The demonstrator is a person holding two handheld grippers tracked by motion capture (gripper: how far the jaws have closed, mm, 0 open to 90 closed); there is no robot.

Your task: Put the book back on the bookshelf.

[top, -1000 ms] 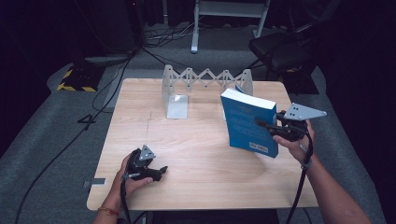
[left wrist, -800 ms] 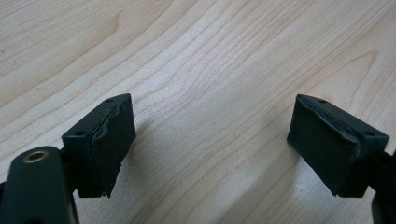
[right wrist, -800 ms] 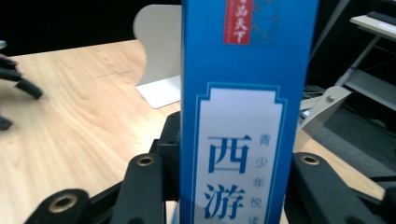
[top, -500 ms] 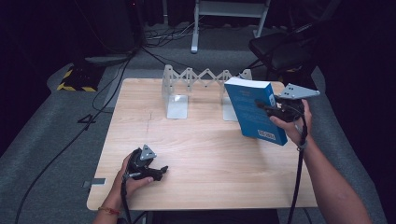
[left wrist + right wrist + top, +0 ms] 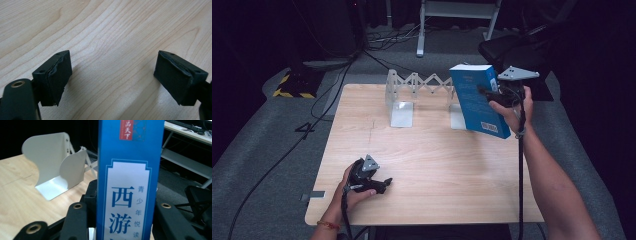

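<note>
A thick blue book (image 5: 476, 100) with a white label and Chinese characters on its spine (image 5: 130, 185) hangs tilted in the air over the table's far right. My right gripper (image 5: 486, 93) is shut on it, a black jaw on each side of the spine. Just behind and left of the book stands a white expanding book rack (image 5: 422, 84) with curved end plates (image 5: 48, 155). My left gripper (image 5: 379, 183) rests low over the near left of the wooden table (image 5: 437, 165). It is open, its pads (image 5: 58, 73) wide apart over bare wood.
The rack's flat foot plates (image 5: 402, 114) lie on the table's far side. Cables (image 5: 312, 120) trail over the grey floor at the left. A black and yellow box (image 5: 294, 85) sits at the far left, and a dark chair (image 5: 517, 47) behind the right corner.
My right gripper has raised the blue book and carried it away from me toward the rack's right end, tilting it. The left gripper has stayed put.
</note>
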